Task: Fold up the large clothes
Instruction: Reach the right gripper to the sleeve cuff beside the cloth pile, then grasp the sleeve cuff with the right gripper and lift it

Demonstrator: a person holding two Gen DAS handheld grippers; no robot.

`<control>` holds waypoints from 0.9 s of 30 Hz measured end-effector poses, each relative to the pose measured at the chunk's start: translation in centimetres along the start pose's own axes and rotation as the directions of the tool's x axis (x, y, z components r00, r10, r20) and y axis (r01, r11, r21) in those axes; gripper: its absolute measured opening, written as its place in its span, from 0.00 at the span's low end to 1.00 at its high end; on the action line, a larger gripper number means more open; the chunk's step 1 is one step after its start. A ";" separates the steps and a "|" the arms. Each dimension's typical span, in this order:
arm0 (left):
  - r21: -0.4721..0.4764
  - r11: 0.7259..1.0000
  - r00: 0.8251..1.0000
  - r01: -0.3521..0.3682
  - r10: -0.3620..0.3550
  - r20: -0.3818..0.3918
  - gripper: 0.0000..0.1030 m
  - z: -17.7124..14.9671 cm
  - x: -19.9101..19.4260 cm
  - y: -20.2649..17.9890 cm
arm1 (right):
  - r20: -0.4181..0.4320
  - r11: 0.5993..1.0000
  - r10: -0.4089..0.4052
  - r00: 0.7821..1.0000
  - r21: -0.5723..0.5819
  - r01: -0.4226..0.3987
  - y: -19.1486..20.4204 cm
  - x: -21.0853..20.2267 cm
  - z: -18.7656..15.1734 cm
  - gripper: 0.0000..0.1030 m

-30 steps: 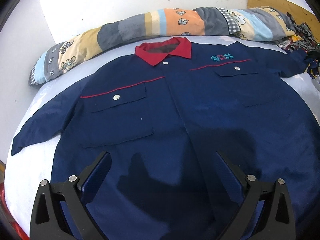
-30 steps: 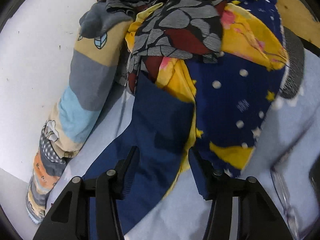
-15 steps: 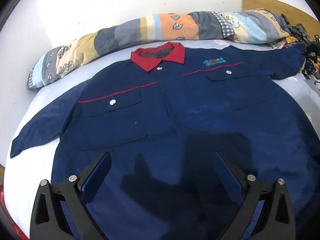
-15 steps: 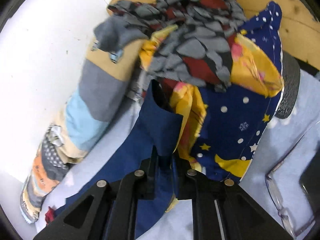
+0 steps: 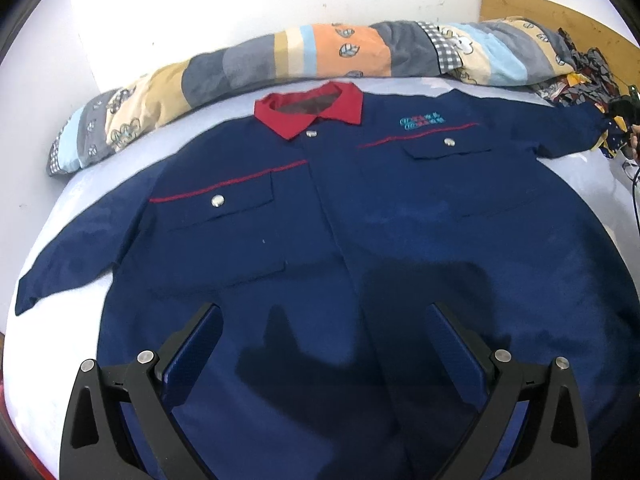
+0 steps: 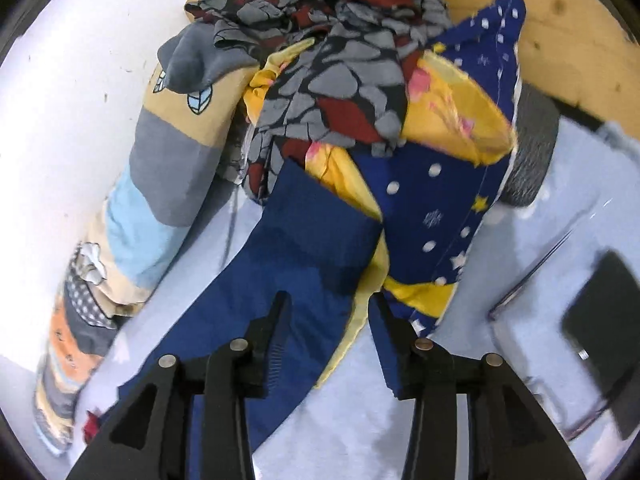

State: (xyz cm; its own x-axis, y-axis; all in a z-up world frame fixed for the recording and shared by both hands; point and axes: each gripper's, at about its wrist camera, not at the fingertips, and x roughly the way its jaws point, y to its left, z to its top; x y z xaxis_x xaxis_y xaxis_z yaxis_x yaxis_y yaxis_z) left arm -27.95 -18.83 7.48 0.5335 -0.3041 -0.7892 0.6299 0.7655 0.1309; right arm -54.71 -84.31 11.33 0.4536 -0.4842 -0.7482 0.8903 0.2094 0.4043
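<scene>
A navy work jacket (image 5: 360, 240) with a red collar (image 5: 308, 108) lies face up and spread flat on a pale bed sheet (image 5: 52, 240), both sleeves out. My left gripper (image 5: 320, 316) is open and empty, hovering above the jacket's lower hem. In the right wrist view the jacket's right sleeve (image 6: 304, 248) runs toward a heap of clothes. My right gripper (image 6: 328, 304) is open just above the sleeve near its cuff, with no cloth held.
A long patchwork bolster (image 5: 280, 60) lies along the wall behind the collar. A heap of patterned clothes (image 6: 360, 80) and a starry blue and yellow cloth (image 6: 432, 200) sit by the cuff. A wooden headboard (image 6: 560, 32), a dark phone (image 6: 600, 340) and glasses lie to the right.
My right gripper pinched the sleeve cuff half a second ago and has since opened, letting the sleeve lie on the bed. My left gripper stayed open over the hem.
</scene>
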 end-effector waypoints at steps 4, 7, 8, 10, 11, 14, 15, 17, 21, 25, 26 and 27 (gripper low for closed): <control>-0.004 1.000 1.000 -0.008 0.008 -0.014 0.99 0.4 0.5 -0.3 | 0.002 0.993 0.097 0.995 0.072 -0.096 -0.7 1.1 -0.5 0.42; 0.001 1.000 0.999 -0.017 0.017 -0.027 0.99 0.4 1.0 -0.6 | -0.006 0.994 0.082 0.997 0.076 -0.081 -0.2 2.6 -0.5 0.42; 0.001 1.000 0.999 -0.018 0.018 -0.031 0.99 0.4 1.1 -0.7 | -0.006 0.995 0.070 0.998 0.073 -0.069 -0.1 3.1 -0.4 0.42; 0.005 1.000 0.999 -0.022 0.022 -0.042 0.99 0.4 1.5 -0.8 | 0.003 0.998 0.030 1.000 0.064 -0.030 0.0 4.0 -0.1 0.42; 0.007 1.000 0.999 -0.023 0.023 -0.045 0.99 0.4 1.5 -0.9 | 0.002 0.998 0.019 1.000 0.058 -0.020 -0.1 4.5 0.1 0.42; 0.011 1.000 0.999 -0.020 0.020 -0.043 0.99 0.5 1.4 -1.1 | -0.013 0.999 0.006 1.000 0.046 -0.005 0.1 5.5 0.3 0.13; 0.010 1.000 0.999 -0.018 0.019 -0.039 0.99 0.6 1.3 -1.0 | 0.002 1.000 0.011 1.000 0.029 -0.011 0.6 5.1 0.2 0.13; 0.007 1.000 1.000 -0.015 0.015 -0.025 0.99 0.5 0.9 -1.0 | 0.035 1.000 0.006 0.999 -0.016 -0.005 2.0 3.6 -0.2 0.11; 0.001 1.000 1.000 0.003 -0.003 0.001 0.99 0.2 -0.3 -0.9 | 0.069 0.995 0.051 0.996 -0.086 -0.045 5.5 -0.3 -0.4 0.11; -0.002 1.000 0.999 0.011 -0.010 0.038 0.99 0.0 -1.8 -0.6 | 0.109 0.984 0.125 0.986 -0.138 -0.110 9.7 -5.1 0.0 0.11; -0.003 1.000 0.999 0.011 -0.011 0.047 0.99 -0.1 -2.1 -0.6 | 0.114 0.980 0.143 0.983 -0.156 -0.124 11.0 -6.4 0.1 0.11; -0.003 1.000 0.998 0.009 -0.009 0.054 0.99 -0.2 -2.4 -0.4 | 0.119 0.974 0.159 0.980 -0.182 -0.136 12.7 -7.9 0.1 0.11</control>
State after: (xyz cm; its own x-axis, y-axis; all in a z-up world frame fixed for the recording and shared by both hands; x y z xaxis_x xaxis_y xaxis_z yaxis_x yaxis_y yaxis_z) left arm -29.64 -18.29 9.18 0.5575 -0.3411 -0.7568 0.6330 0.7645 0.1217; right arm -46.98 -77.93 22.41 0.5817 -0.5426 -0.6060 0.8124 0.4242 0.4001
